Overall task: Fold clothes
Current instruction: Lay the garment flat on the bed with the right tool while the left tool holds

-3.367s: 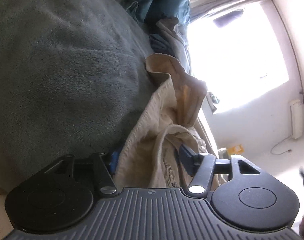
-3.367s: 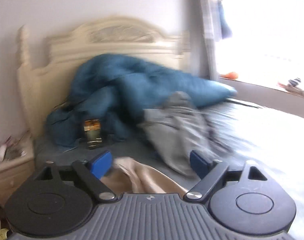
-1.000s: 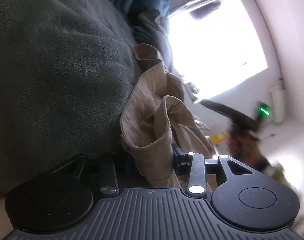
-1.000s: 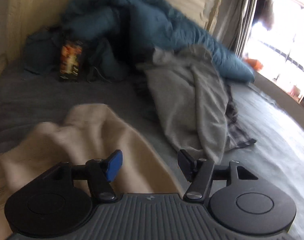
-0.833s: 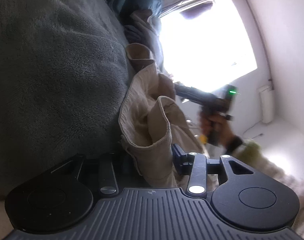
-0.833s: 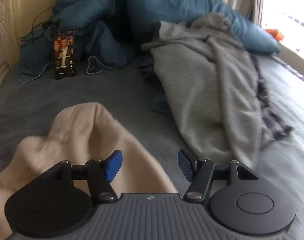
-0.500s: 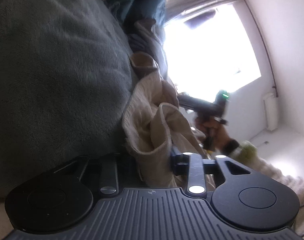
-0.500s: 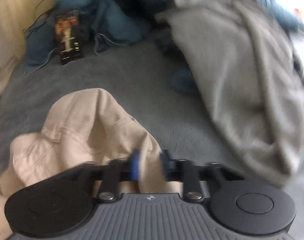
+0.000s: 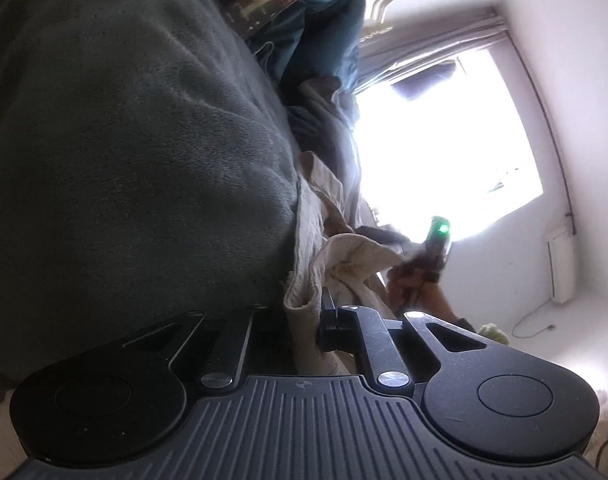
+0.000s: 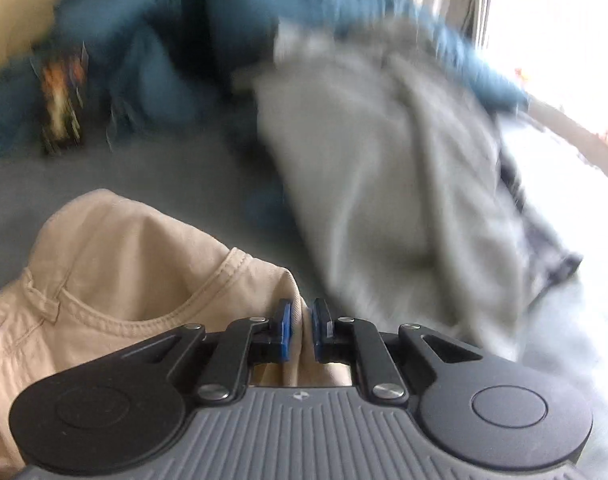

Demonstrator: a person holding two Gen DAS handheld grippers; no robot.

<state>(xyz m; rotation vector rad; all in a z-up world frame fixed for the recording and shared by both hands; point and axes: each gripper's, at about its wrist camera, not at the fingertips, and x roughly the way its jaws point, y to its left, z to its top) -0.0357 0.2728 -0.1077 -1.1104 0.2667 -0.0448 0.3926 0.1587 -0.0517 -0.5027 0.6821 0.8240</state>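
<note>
While both grip, left gripper (image 9: 304, 320) jaws clamped on beige trousers (image 10: 143, 264), right gripper (image 10: 301, 330) jaws easing open around them

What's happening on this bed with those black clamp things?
A person is folding clothes with a handheld gripper in each hand. The left gripper is clamped on an edge of the beige trousers. The right gripper has another fold between its pads, its jaws easing open slightly. A grey garment lies beyond on the bed.
</note>
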